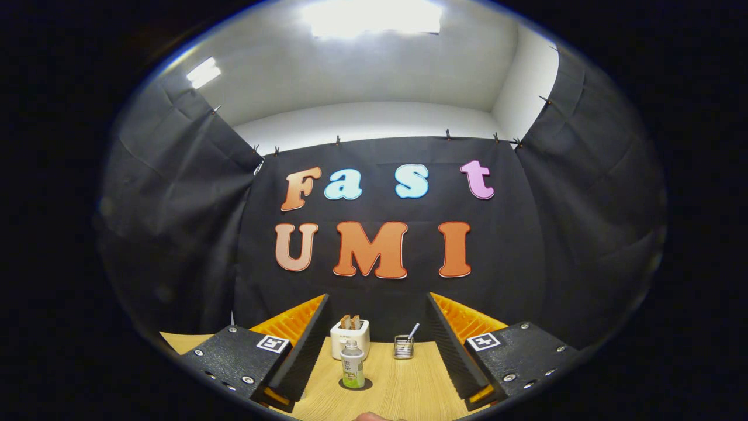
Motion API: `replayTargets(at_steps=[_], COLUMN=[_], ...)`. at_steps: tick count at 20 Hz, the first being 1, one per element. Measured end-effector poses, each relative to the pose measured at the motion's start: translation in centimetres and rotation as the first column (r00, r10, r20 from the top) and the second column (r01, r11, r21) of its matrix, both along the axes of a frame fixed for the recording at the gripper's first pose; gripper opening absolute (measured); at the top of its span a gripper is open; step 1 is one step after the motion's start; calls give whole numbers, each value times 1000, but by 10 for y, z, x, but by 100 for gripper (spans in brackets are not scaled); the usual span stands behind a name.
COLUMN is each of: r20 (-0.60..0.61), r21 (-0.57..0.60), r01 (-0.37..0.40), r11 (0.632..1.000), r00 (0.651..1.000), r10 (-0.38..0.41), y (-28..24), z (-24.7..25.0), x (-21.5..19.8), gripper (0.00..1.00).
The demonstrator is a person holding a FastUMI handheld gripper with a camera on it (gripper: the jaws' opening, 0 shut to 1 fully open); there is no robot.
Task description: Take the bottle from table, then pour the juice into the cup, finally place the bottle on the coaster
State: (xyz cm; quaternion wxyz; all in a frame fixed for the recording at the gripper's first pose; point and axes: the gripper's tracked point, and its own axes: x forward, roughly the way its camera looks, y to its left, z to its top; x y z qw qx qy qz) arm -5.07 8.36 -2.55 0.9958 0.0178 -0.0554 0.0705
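Note:
A small clear bottle [352, 365] with a white cap and a green-and-white label stands upright on the wooden table [409, 392]. Under its base lies a dark round coaster [363, 385]. My gripper [377, 296] is open, its two fingers spread wide to either side of the bottle. Neither finger touches the bottle; it stands apart in the gap between them, nearer the left finger. A small rounded tan shape [371, 416] peeks in below the bottle; I cannot tell what it is.
A white toaster [349, 338] with two bread slices stands right behind the bottle. To its right sits a small wire-mesh holder [403, 347] with a stick in it. The black cloth wall closes the table's far side.

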Motion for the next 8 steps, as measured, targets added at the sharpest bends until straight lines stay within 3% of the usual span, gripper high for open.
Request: replayTargets(at_steps=[8], r20=[-29], r21=[8], r01=[5], r11=[1000], r00=[1000], r10=[-5], y=[-3], z=[-5], x=[-4], gripper=[95])
